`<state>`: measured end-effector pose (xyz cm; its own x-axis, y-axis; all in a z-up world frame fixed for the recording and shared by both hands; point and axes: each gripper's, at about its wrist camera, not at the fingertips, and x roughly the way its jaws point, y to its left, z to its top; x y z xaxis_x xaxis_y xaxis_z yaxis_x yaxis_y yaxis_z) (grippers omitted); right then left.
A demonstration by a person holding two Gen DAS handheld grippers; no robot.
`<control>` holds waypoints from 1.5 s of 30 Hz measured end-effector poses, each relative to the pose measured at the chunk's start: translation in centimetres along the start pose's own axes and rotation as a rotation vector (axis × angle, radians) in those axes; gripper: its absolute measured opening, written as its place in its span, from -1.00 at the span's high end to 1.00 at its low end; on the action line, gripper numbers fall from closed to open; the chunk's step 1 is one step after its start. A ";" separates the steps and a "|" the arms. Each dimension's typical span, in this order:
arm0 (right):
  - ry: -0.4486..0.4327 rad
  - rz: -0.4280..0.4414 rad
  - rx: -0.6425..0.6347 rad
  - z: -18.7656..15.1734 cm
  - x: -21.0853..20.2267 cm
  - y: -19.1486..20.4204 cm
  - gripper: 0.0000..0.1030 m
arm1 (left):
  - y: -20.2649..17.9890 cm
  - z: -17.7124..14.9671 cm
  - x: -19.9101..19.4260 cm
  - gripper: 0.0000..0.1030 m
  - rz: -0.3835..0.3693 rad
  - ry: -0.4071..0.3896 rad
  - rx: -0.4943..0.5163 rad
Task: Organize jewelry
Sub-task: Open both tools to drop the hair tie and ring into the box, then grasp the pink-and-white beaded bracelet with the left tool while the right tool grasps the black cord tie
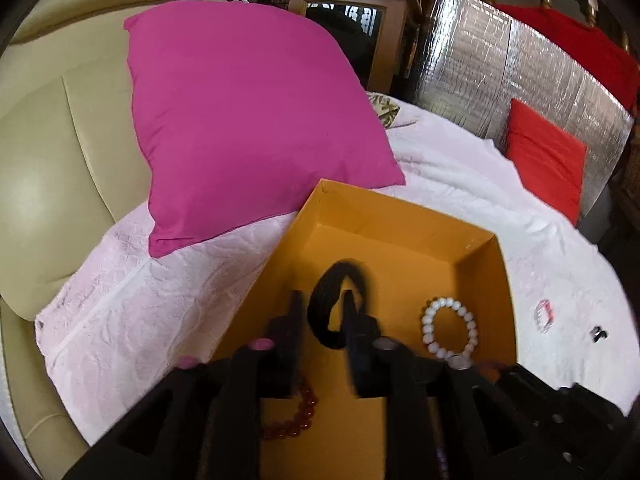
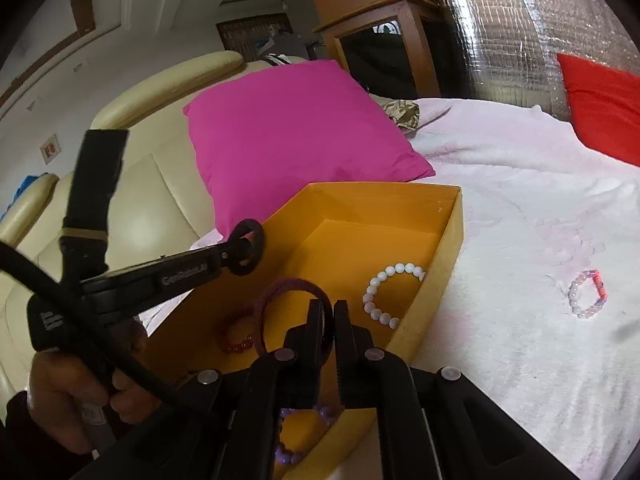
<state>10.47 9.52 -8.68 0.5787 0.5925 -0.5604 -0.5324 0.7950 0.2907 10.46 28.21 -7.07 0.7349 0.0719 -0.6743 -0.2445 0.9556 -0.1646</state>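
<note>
An open yellow box lies on the bed. In it are a white bead bracelet, a red bead bracelet and a purple bead bracelet. My left gripper is open over the box, with a black braided band hanging looped on its right finger; in the right wrist view the band hangs at its tip. My right gripper is shut on a maroon braided band above the box. A pink bead bracelet lies on the blanket.
The bed has a pale pink blanket. A magenta cushion leans on the cream headboard behind the box. A red cushion stands at the far right. A small black item lies near the pink bracelet.
</note>
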 end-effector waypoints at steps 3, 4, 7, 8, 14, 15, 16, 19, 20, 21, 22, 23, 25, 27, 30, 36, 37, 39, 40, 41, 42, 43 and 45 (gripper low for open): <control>0.003 0.050 0.058 0.2 -0.1 -1.0 0.28 | 0.0 -0.2 -0.9 -0.05 0.030 -0.046 0.009; -0.003 0.060 0.079 0.2 -0.3 -1.3 0.05 | -0.1 -0.2 -1.1 -0.05 0.031 -0.052 0.016; -0.034 0.066 0.130 0.2 -1.0 -2.3 0.03 | -0.1 -0.4 -1.0 -0.05 0.026 -0.040 0.005; -0.035 0.060 0.138 0.3 -1.2 -2.5 0.03 | -0.2 -0.5 -0.9 -0.05 0.014 -0.031 0.003; -0.084 -0.027 0.221 1.4 -3.6 -6.1 0.03 | -2.9 -1.0 -1.2 -0.05 -0.014 -0.033 0.061; -0.087 -0.047 0.236 1.5 -3.9 -6.9 0.03 | -3.4 -1.0 -1.4 -0.05 -0.023 -0.033 0.066; -0.091 -0.067 0.252 1.7 -4.3 -7.6 0.03 | -4.0 -1.0 -1.5 -0.05 -0.031 -0.037 0.074; -0.098 -0.111 0.316 1.9 -5.3 -10.1 0.03 | -6.2 -1.2 -2.0 -0.06 -0.056 -0.044 0.107; -0.102 -0.126 0.340 1.9 -5.8 -11.0 0.03 | -7.1 -1.3 -2.2 -0.06 -0.063 -0.049 0.122; -0.105 -0.141 0.362 1.9 -6.3 -11.8 0.03 | -8.1 -1.5 -2.5 -0.06 -0.067 -0.055 0.139; -0.108 -0.151 0.377 2.0 -6.5 -12.5 0.03 | -9.2 -1.6 -2.7 -0.07 -0.073 -0.061 0.161; -0.112 -0.166 0.395 2.0 -7.0 -13.2 0.03 | -10.3 -1.7 -3.1 -0.08 -0.080 -0.073 0.184; -0.118 -0.192 0.418 1.9 -8.1 -14.4 0.03 | -12.4 -2.1 -3.8 -0.14 -0.089 -0.096 0.221; -0.123 -0.217 0.438 1.7 -9.1 -15.5 0.03 | -14.5 -2.5 -4.4 -0.24 -0.112 -0.109 0.261; -0.136 -0.258 0.470 1.2 -10.8 -17.3 0.03 | -17.7 -3.5 -4.9 -0.26 -0.159 -0.107 0.323; -0.155 -0.319 0.517 0.4 -14.1 -20.4 0.03 | -21.9 -5.2 -4.2 -0.27 -0.212 -0.050 0.382; -0.157 -0.328 0.522 0.2 -14.6 -20.8 0.03 | -22.3 -5.4 -3.9 -0.27 -0.215 -0.035 0.386; -0.160 -0.351 0.536 -0.2 -15.8 -22.0 0.03 | -22.8 -5.6 -3.3 -0.27 -0.214 -0.008 0.388; -0.161 -0.360 0.544 -0.4 -16.2 -22.5 0.03 | -23.1 -5.8 -2.9 -0.27 -0.210 0.008 0.389; -0.161 -0.371 0.556 -0.7 -16.9 -23.2 0.03 | -23.3 -5.9 -2.3 -0.27 -0.201 0.030 0.387; -0.160 -0.382 0.566 -0.9 -17.5 -24.0 0.03 | -23.4 -6.1 -2.0 -0.27 -0.196 0.044 0.384; -0.159 -0.392 0.576 -1.1 -17.9 -24.6 0.03 | -23.5 -6.1 -1.4 -0.27 -0.188 0.060 0.377; -0.154 -0.410 0.603 -1.5 -18.6 -26.1 0.03 | -23.7 -6.4 -0.4 -0.27 -0.167 0.083 0.367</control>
<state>12.71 -22.50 -6.95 0.7618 0.2095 -0.6130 0.1505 0.8631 0.4820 11.89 3.76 -7.46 0.6881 -0.1022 -0.7184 0.1273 0.9917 -0.0192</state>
